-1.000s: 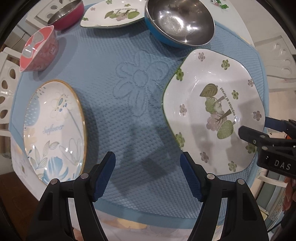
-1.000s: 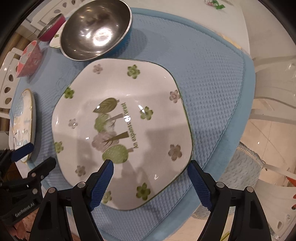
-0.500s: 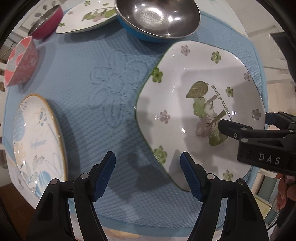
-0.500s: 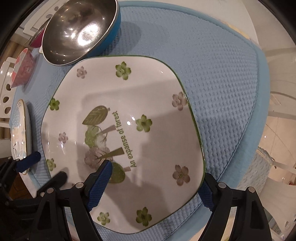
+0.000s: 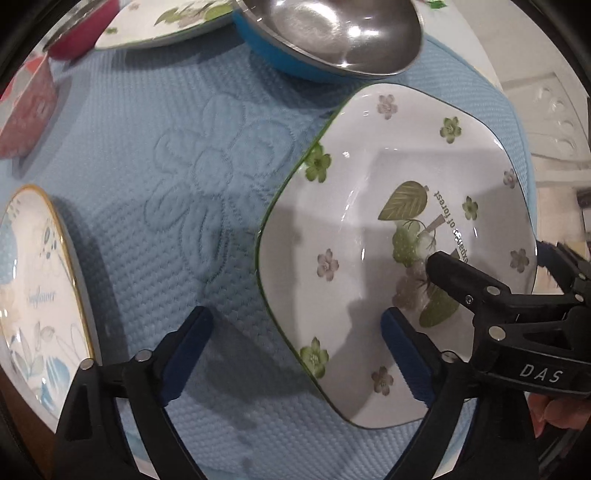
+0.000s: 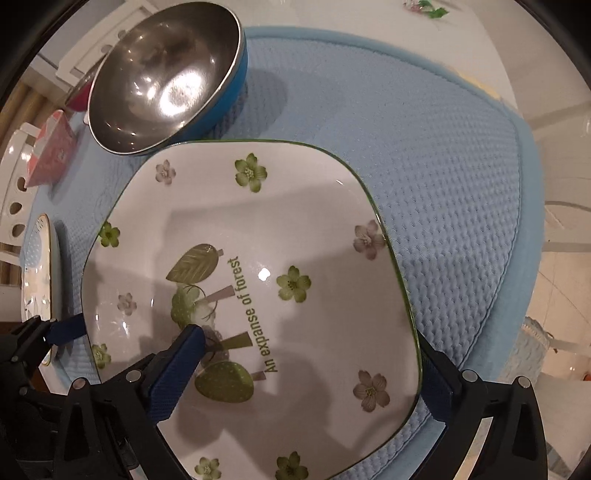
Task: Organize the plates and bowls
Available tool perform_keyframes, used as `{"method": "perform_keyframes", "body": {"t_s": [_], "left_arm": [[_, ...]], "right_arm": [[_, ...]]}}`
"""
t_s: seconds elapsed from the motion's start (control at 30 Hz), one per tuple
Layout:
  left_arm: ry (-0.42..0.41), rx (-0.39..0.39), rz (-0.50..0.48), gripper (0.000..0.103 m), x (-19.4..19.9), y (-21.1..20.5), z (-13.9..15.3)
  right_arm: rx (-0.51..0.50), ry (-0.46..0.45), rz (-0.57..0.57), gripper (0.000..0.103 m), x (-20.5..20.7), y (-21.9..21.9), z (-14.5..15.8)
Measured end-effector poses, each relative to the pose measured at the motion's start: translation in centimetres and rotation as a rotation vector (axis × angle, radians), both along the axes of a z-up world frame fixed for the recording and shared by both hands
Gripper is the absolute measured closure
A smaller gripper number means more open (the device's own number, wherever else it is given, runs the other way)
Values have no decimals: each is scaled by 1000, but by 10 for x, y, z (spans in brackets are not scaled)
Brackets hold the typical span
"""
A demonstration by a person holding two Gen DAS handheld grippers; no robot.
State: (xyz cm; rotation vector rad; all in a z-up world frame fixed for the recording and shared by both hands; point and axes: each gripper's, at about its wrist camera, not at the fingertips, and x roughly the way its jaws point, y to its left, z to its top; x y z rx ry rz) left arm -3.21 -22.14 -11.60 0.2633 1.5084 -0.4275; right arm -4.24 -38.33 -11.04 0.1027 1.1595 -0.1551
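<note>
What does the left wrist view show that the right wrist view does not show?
Only the left wrist view shows a second flowered plate at the top and the stitched flower in the blue mat. Only the right wrist view shows the plate's full words, "An expanse of forest". Both show the square plate, the steel bowl, the pink bowl, the gold-rimmed plate, and the left gripper and right gripper, both open.

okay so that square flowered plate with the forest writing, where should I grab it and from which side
Take the square plate by its raised rim, one side edge each, from above. It lies flat on the blue mat, so only the upturned rim offers a pinch. The left gripper and right gripper already straddle opposite edges, jaws just opened wide, not yet pressing.
</note>
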Motion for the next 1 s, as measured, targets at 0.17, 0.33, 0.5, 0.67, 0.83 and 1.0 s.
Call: {"method": "perform_keyframes", "body": {"t_s": [0.17,0.33,0.5,0.67,0.83,1.0], "left_arm": [[-49,-36,-18,0,-6,-9,-5],[-78,-46,-27,0,-11,-14,-5],[-166,-75,-67,48,-43,-12,22],[-146,-99,-98,50,-42,-18,25],[-136,-88,-101,51,-41,-20,29],[-109,-104,-70,51,-30,15,27]], "right_arm": [[-22,-35,5,0,-6,5,-5],[-27,-66,0,0,-10,1,-6],[-7,-26,-28,6,-15,5,-4],[67,-35,-93,38,-20,-8,14],[155,-34,-46,50,-33,-18,14],[265,-69,-20,50,-46,-17,18]]}}
